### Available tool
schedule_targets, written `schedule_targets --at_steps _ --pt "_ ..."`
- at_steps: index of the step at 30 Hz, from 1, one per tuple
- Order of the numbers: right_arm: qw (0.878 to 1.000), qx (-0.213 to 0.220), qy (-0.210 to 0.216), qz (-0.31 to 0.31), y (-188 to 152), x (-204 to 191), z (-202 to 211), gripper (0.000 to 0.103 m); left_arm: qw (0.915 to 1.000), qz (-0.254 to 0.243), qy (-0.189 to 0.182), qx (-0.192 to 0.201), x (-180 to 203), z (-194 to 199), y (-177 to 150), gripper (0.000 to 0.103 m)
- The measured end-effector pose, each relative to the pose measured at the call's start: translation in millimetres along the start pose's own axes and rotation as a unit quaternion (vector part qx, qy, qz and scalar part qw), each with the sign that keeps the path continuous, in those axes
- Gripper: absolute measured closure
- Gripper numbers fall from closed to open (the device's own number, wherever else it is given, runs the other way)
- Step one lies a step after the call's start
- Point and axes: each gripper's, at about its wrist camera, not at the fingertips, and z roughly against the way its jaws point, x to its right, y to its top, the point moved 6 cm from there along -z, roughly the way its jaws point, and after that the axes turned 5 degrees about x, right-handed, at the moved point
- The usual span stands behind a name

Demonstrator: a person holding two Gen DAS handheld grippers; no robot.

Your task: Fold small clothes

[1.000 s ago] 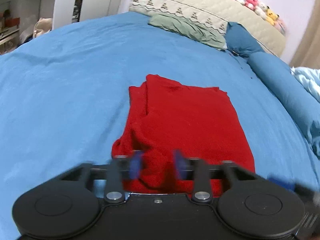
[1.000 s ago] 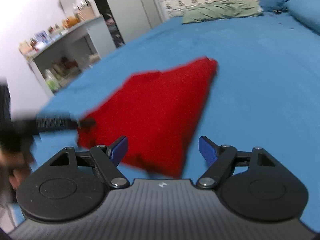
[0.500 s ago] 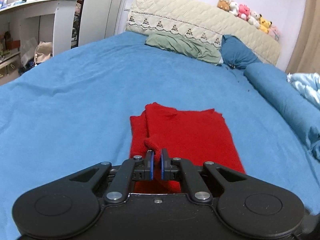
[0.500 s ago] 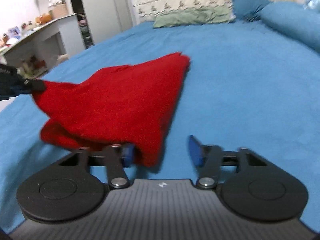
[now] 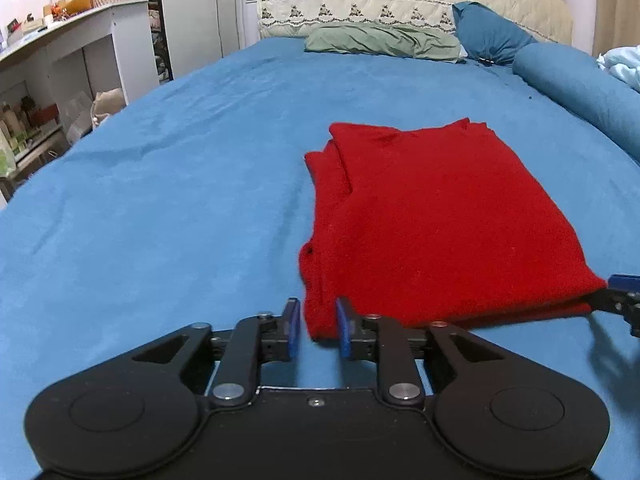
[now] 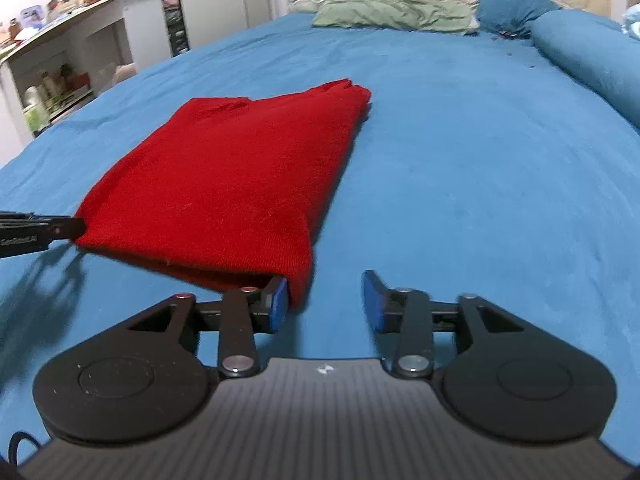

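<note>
A red garment (image 5: 436, 216) lies folded flat on the blue bed (image 5: 160, 208); it also shows in the right wrist view (image 6: 236, 184). My left gripper (image 5: 318, 330) is open, its jaws on either side of the garment's near left corner without pinching it. My right gripper (image 6: 324, 304) is open at the garment's near right corner; its left fingertip (image 6: 276, 300) touches the cloth edge. Each gripper's tip shows at the other view's edge, the right gripper's (image 5: 620, 296) and the left gripper's (image 6: 40, 232).
A green pillow (image 5: 384, 40), a blue pillow (image 5: 488, 36) and a blue bolster (image 5: 580, 88) lie at the head and right side of the bed. A white shelf unit (image 5: 76, 64) with clutter stands off the bed's left side.
My left gripper was shut on the garment's corner half a second ago and has now opened, letting it go. The lifted cloth has settled flat. Both grippers have drawn back toward the near edge.
</note>
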Motion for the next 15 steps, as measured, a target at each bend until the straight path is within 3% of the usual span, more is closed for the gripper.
schedule_targets --at_steps 1,2,3,4,5,6,10,15 --pt "1.0 -0.014 0.009 -0.003 2.7 3.0 4.8 0.037 1.0 0.0 -0.002 0.005 -1.5 6.0 4.2 0.07" --pt "1.0 -0.019 0.02 -0.011 7.3 6.5 11.1 0.033 0.9999 -0.003 -0.004 0.012 -3.4 10.7 9.6 0.057" --pt "0.999 -0.019 0.036 -0.021 15.0 11.0 18.5 0.018 0.9998 -0.008 -0.007 0.019 -6.0 14.2 17.5 0.036" --pt "0.998 -0.019 0.052 -0.031 24.4 15.7 23.8 0.002 0.9997 -0.011 -0.011 0.021 -8.6 14.5 27.3 0.026" --pt "0.997 -0.016 0.063 -0.044 34.8 21.2 27.5 0.0 0.9995 -0.007 -0.021 0.024 -11.7 12.6 37.1 0.011" --pt "0.996 -0.011 0.073 -0.059 47.5 27.9 29.9 0.0 0.9989 0.003 -0.036 0.028 -15.6 8.0 48.2 0.006" --pt "0.986 -0.024 0.109 -0.12 96.8 44.2 8.2 0.0 0.9951 0.041 -0.089 -0.013 -25.5 -39.1 77.1 0.005" --pt "0.977 -0.08 0.128 -0.153 114.6 49.1 -55.6 0.0 0.9866 0.069 -0.133 -0.065 -22.4 -104.5 83.0 0.008"
